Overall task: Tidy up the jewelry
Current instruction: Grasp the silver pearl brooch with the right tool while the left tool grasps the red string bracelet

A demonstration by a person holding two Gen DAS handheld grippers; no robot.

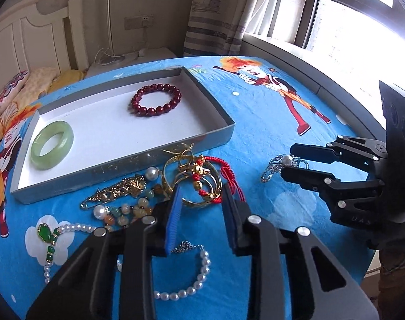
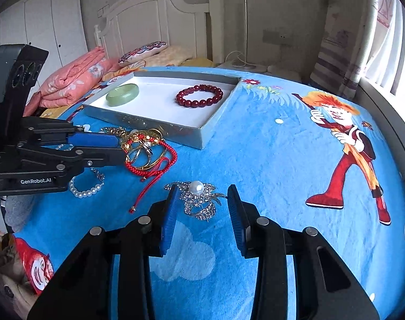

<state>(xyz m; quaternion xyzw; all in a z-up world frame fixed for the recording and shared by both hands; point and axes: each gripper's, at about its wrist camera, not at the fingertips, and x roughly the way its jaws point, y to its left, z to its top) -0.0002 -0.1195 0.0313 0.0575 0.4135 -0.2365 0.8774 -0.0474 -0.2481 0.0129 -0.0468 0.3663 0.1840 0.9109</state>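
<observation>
A grey tray (image 1: 218, 136) with a white floor holds a green jade bangle (image 1: 52, 145) and a dark red bead bracelet (image 1: 156, 100). My left gripper (image 1: 202, 194) is open, its fingers on either side of a heap of gold bangles with a red cord bracelet (image 1: 202, 178); it also shows in the right wrist view (image 2: 117, 149). My right gripper (image 2: 201, 194) is open around a silver rhinestone brooch with a pearl (image 2: 198, 198), which lies on the blue cloth.
A gold brooch (image 1: 117, 189), a string of coloured stone beads (image 1: 133, 210), a pearl necklace with green pendant (image 1: 46, 236) and a pearl bracelet (image 1: 191, 280) lie on the cartoon-printed blue cloth (image 2: 269, 160). Bedding and a headboard stand behind; a window is at the right.
</observation>
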